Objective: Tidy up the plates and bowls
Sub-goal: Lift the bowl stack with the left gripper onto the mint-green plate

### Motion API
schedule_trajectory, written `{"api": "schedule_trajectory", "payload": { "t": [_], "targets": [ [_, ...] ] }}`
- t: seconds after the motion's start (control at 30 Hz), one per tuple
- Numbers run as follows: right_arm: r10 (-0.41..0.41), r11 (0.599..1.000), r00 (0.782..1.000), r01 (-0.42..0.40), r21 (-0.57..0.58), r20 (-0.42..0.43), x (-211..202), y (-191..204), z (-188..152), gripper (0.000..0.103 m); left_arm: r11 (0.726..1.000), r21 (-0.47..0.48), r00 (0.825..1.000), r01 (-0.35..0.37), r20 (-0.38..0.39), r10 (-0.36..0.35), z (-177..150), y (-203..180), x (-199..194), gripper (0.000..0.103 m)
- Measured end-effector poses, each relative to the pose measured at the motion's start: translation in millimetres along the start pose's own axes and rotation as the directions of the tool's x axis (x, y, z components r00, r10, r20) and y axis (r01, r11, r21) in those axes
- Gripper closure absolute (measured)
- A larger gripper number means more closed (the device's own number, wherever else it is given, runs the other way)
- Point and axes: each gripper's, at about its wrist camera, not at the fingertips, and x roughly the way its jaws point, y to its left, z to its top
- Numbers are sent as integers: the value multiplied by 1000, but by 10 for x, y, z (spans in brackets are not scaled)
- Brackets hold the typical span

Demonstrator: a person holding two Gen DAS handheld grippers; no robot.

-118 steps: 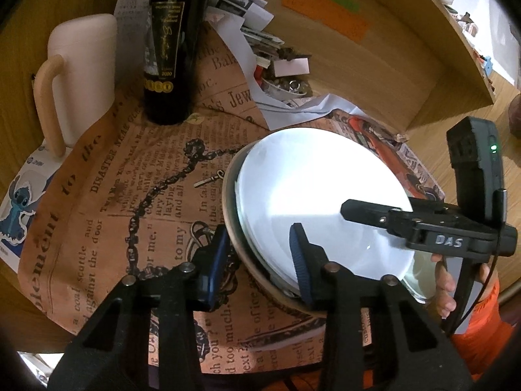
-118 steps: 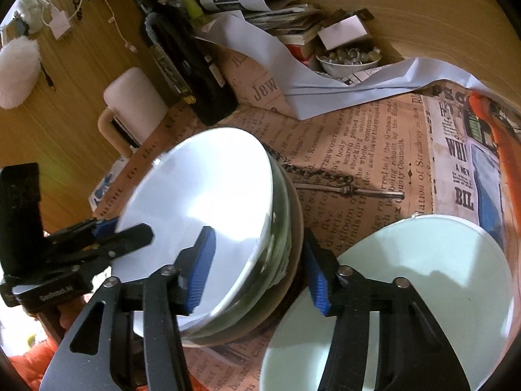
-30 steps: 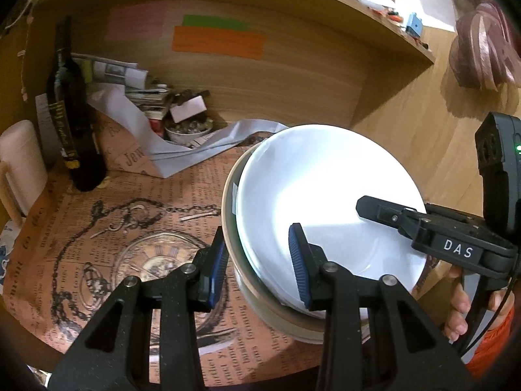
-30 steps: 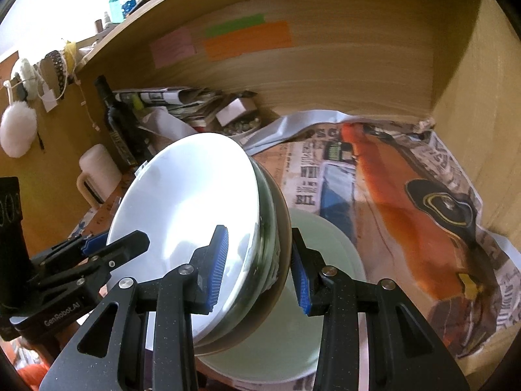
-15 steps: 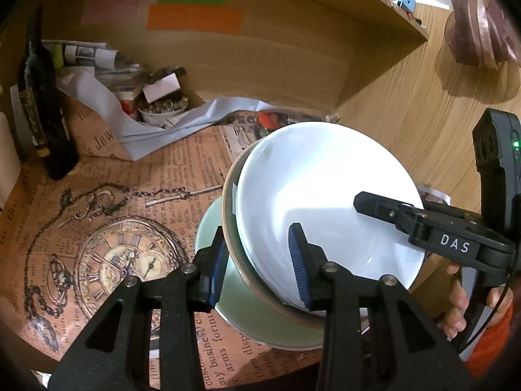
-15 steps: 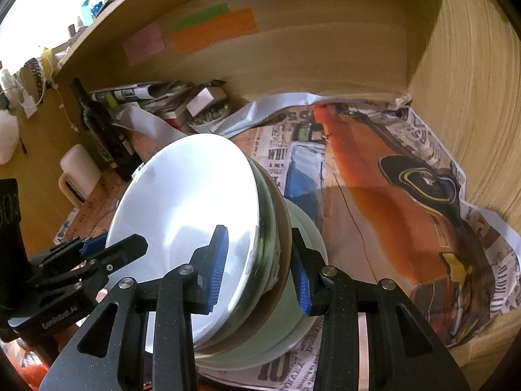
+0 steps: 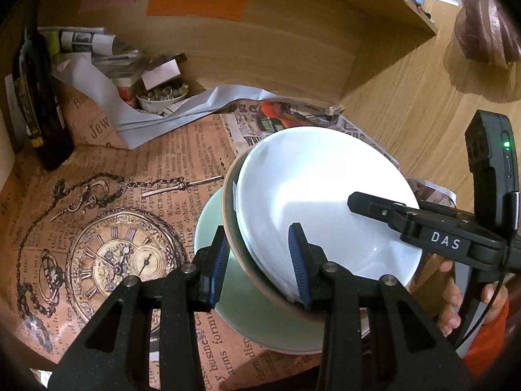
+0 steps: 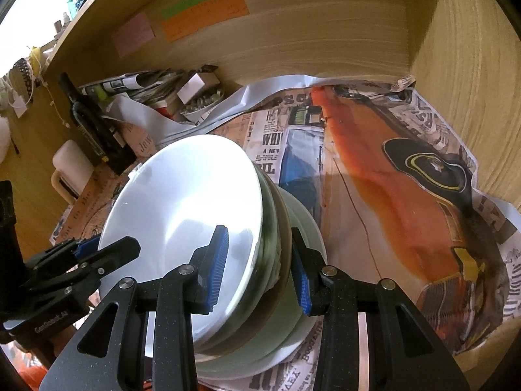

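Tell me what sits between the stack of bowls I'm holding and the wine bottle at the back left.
In the left wrist view, only printed paper with its pocket-watch drawing lies between the bowl stack and the wine bottle; no dishes stand there.

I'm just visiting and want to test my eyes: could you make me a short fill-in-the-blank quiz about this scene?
1. Both grippers clamp one stack of dishes; its top plate is ____.
2. Under the stack lies a pale ____ plate.
3. The picture on the brown paper shows a pocket ____.
4. The dark bottle stands beside a cream ____.

Answers: white; green; watch; mug
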Motion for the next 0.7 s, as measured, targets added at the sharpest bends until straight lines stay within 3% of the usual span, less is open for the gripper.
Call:
{"api": "schedule_trajectory", "payload": {
  "t": [0.23,0.4,0.47,0.6,0.7],
  "targets": [
    [33,999,999,-32,21,-16,43,-38,20,68,999,-26,999,32,-8,-32,20,58,28,66],
    [32,999,999,-32,-5,-11,26,-3,23,62,998,-36,999,43,-11,-43,43,75,47,65],
    [12,999,1000,-12,-32,1,9,31,23,61,999,-18,1000,27,-4,-27,49,54,40,65],
    [-14,998,999,18,-62,51,-85,82,31,48,999,24,998,-34,50,32,48,-15,-76,59],
    [-26,997,995,33,-76,96,-197,117,43,47,998,43,995,-48,95,44,72,-52,-208,54]
  ]
}}
